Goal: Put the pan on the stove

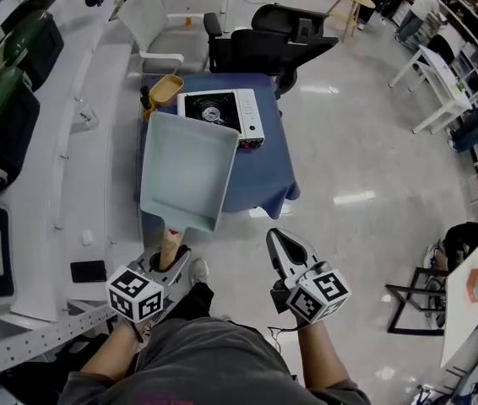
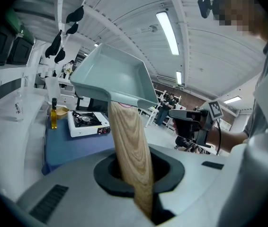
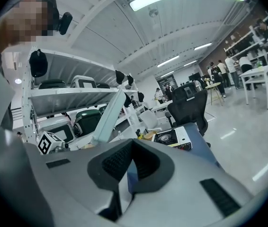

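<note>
Left hand-held gripper [image 1: 171,258] grasps pan handle [image 1: 170,245], right hand-held gripper [image 1: 279,247] clenched empty; swinging pan [image 1: 187,171] could clip bottle [image 2: 54,117] beside stove [image 1: 219,112]

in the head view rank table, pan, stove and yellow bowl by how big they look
1. table, though partly covered
2. pan; it is held nearer the camera, so its lead over the stove is unsure
3. stove
4. bowl

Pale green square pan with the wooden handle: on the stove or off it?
Off. The left gripper holds the pan aloft by its handle, short of the white stove.
</note>
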Motion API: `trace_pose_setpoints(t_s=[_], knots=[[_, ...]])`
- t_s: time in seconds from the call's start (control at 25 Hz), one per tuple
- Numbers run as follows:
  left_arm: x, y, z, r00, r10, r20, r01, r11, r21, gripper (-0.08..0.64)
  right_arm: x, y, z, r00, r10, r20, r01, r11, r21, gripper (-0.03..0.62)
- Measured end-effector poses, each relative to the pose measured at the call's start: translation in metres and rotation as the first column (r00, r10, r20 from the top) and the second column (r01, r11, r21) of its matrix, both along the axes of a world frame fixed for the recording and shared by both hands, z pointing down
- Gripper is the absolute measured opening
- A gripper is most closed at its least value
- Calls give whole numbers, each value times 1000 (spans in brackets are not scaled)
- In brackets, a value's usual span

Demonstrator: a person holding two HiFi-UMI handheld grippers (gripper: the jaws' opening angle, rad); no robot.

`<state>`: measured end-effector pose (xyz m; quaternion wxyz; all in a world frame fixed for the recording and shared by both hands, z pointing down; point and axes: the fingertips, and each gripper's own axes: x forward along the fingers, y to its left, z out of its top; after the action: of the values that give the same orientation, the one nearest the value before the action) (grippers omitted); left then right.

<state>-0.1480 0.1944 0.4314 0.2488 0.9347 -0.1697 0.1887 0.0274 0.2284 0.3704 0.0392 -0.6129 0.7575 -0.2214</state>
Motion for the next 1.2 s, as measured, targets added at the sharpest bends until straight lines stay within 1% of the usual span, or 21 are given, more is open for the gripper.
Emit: trace_pose_setpoints(t_s=[0.24,0.48,0.96,1.2], knots=[[-2,-57,4,1000,9,1,-9,1000,-8,32,-5,-58,2,1000,1,1,-1,1000,-13,3],[-5,-100,10,1000,4,-4,-4,1000,-18,32,-6,-102,2,1000,10,-8,-10,1000,-22,3],[-4,-147,14,1000,-14,4,14,1000,-18,32,-2,-150,4,1000,8,2,-8,1000,-27,3],[9,-173,18,999,-28,20,28,999,-24,32,13,-183,8,1000,-23,7,23,999,-26,3]])
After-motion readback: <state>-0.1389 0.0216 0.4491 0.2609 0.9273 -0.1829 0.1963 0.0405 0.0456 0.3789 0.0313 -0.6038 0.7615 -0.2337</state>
